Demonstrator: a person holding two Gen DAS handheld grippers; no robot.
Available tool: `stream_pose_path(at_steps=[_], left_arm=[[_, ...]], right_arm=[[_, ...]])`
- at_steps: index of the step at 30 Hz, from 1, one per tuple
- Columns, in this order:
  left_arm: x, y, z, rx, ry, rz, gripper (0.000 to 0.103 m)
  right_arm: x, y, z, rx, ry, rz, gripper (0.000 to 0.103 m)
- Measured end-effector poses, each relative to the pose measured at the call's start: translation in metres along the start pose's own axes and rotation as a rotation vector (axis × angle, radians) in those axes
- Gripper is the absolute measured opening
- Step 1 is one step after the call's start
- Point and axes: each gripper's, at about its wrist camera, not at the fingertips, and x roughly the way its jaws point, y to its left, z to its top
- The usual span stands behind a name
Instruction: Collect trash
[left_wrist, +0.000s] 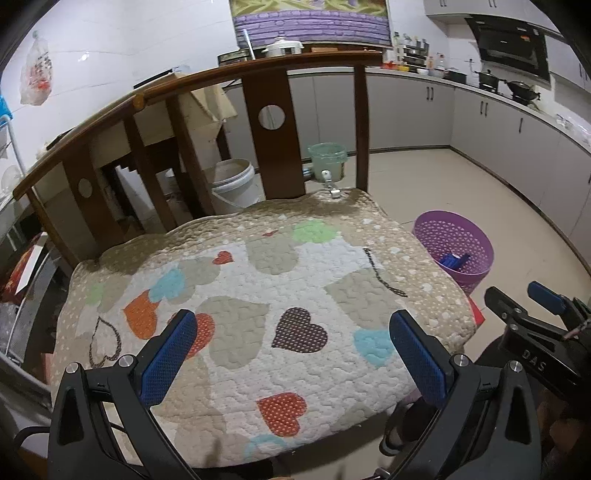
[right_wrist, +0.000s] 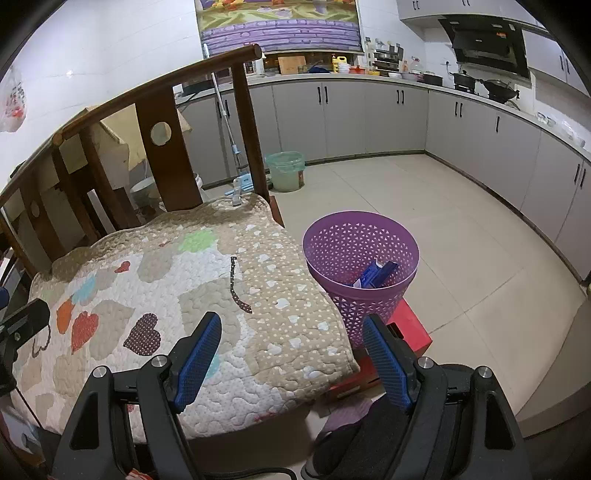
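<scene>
A purple perforated basket (right_wrist: 360, 254) (left_wrist: 452, 240) stands on the floor to the right of a chair, with blue and white packaging (right_wrist: 376, 275) (left_wrist: 454, 261) lying inside it. The chair seat carries a quilted cushion (left_wrist: 258, 295) (right_wrist: 177, 302) with coloured hearts. My left gripper (left_wrist: 291, 332) hovers open over the cushion's near part, nothing between its blue pads. My right gripper (right_wrist: 291, 336) is open too, above the cushion's right edge, just short of the basket. In the left wrist view the right gripper (left_wrist: 535, 310) shows at the right edge.
The wooden chair back (left_wrist: 273, 122) rises behind the cushion. A red box (right_wrist: 406, 325) sits under the basket. A white bucket (left_wrist: 234, 184) and a green bucket (right_wrist: 286, 170) stand on the floor beyond. Grey kitchen cabinets (right_wrist: 406, 114) line the far wall, tiled floor (right_wrist: 461, 240) lies between.
</scene>
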Motion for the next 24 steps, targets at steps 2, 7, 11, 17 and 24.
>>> stream_pose_path(at_steps=[2,7,11,17,24], left_arm=[[-0.0001,-0.0019,-0.0001,0.005,0.000,-0.016,0.103],[-0.0007,-0.0044,-0.0011,0.010,0.003,-0.034,0.103],[0.0005,-0.0039,-0.0012,0.006,0.010,-0.035,0.103],[0.0021,-0.0036,-0.0023,0.002,0.019,-0.032,0.103],[0.0035,-0.0034,-0.0028,0.000,0.027,-0.033,0.103]], right_arm=[[0.0004,-0.0010,-0.0001,0.005,0.001,-0.001,0.082],[0.0019,-0.0024,-0.0005,0.012,0.006,-0.001,0.082],[0.0026,-0.0026,-0.0011,0.014,0.009,0.000,0.083],[0.0035,-0.0029,-0.0016,0.014,0.012,0.001,0.083],[0.0044,-0.0028,-0.0025,0.015,0.014,0.000,0.083]])
